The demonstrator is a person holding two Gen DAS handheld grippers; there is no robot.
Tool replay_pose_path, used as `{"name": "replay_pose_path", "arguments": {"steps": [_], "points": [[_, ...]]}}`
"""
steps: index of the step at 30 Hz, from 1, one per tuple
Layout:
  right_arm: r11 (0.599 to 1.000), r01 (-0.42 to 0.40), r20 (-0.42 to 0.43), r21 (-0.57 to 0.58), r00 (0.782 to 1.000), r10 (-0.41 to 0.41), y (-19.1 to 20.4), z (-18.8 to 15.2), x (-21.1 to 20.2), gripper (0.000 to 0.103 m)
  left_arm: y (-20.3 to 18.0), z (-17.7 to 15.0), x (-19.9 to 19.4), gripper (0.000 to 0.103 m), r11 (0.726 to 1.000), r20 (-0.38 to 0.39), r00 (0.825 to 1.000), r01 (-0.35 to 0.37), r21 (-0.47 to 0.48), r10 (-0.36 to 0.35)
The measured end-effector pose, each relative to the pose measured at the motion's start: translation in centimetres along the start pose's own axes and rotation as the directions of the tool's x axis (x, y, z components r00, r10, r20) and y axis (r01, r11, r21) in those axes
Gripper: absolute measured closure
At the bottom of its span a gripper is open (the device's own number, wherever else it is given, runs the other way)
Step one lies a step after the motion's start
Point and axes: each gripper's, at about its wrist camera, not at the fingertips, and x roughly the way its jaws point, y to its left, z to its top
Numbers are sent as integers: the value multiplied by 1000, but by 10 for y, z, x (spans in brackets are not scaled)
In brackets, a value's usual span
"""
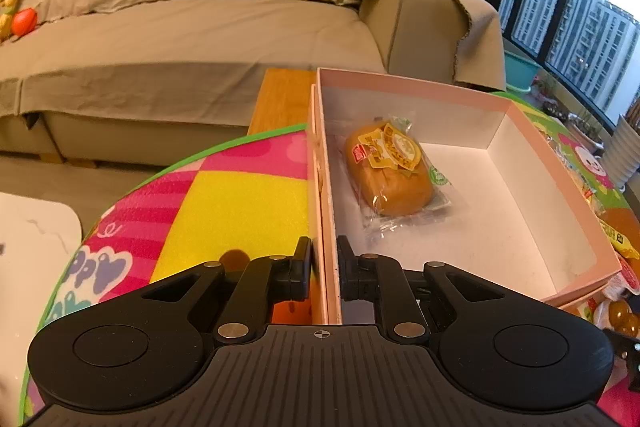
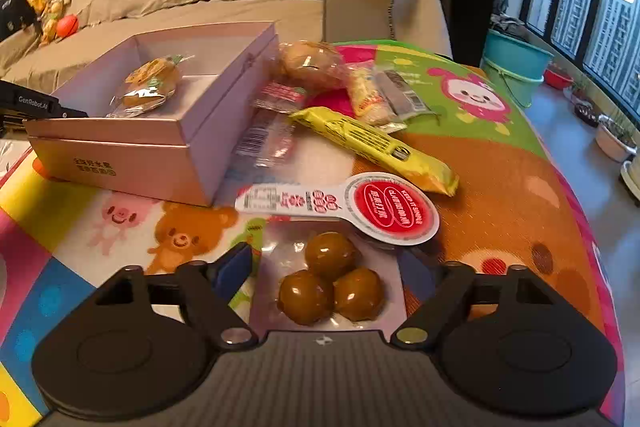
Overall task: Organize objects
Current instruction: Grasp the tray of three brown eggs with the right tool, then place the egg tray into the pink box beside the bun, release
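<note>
A pink cardboard box [image 1: 560, 187] [image 2: 132, 143] stands open on the colourful play mat. One wrapped orange bun [image 1: 390, 167] [image 2: 150, 81] lies inside it. My left gripper [image 1: 324, 263] is shut on the box's near left wall, one finger outside and one inside. My right gripper [image 2: 326, 275] is open, its fingers on either side of a clear pack of three brown glazed balls [image 2: 330, 287] with a red and white label [image 2: 384, 211]. A yellow snack bar [image 2: 372, 147] and several wrapped snacks [image 2: 316, 67] lie beside the box.
The play mat [image 2: 500, 163] covers a low table. A beige covered sofa [image 1: 180, 39] with baby clothes and toys stands behind. A teal bucket [image 2: 516, 67] and plant pots sit by the window on the right. A white surface [image 1: 32, 247] lies at the left.
</note>
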Motion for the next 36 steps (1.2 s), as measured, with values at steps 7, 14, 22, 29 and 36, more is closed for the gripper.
{"name": "replay_pose_path", "arguments": {"steps": [7, 14, 22, 29, 36], "points": [[997, -37, 1, -63, 999, 37, 10, 2, -31, 27, -1, -1, 2, 88, 1000, -1, 1000, -5, 6, 5], [992, -56, 141, -111, 987, 71, 18, 27, -86, 27, -1, 0, 2, 88, 1000, -2, 1000, -7, 13, 7], [984, -170, 313, -49, 933, 177, 27, 97, -110, 27, 0, 0, 3, 88, 1000, -4, 1000, -3, 4, 3], [962, -268, 338, -42, 903, 266, 51, 147, -81, 16, 3, -1, 2, 88, 1000, -9, 1000, 15, -6, -15], [979, -206, 311, 1, 930, 196, 31, 133, -62, 14, 2, -2, 0, 88, 1000, -9, 1000, 16, 5, -16]]}}
